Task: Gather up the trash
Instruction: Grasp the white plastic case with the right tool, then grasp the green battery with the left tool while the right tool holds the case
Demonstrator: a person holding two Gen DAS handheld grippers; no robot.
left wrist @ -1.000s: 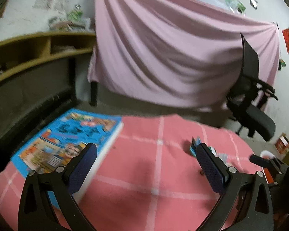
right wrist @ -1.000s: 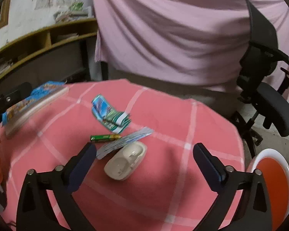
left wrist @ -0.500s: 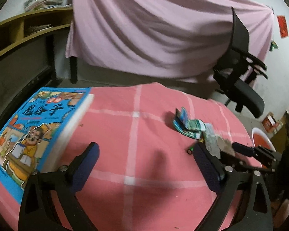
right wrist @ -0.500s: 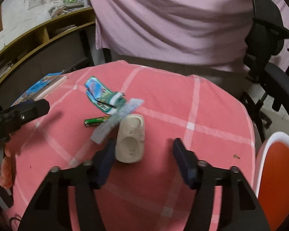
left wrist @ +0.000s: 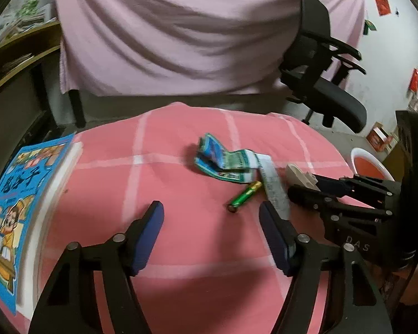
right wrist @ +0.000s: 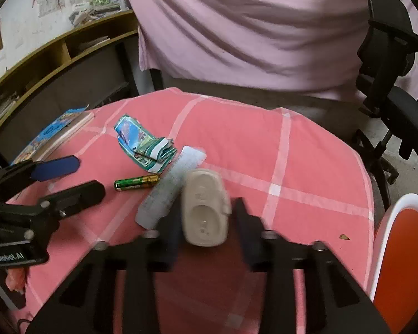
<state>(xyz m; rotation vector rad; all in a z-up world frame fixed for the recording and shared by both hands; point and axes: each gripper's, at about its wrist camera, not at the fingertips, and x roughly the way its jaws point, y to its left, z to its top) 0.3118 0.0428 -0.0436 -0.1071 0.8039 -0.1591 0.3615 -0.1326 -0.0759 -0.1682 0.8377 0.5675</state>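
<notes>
- On pink checked cloth (right wrist: 278, 139), near edge: right gripper (right wrist: 206, 222) w/ jaws just closing round beige plastic case (right wrist: 203, 208); pads look tight against its sides, frame blurred.
- Left gripper (left wrist: 211, 231): jaws just been narrowing, nothing between them, not gripping.
- Green battery (left wrist: 243, 196) just beyond it; crumpled wrapper (left wrist: 225, 164) farther back, flat strip (right wrist: 170, 186) touching the case.
- Far left: blue book (left wrist: 11, 197).
- Right, off the table: orange bin (right wrist: 404, 261).
</notes>
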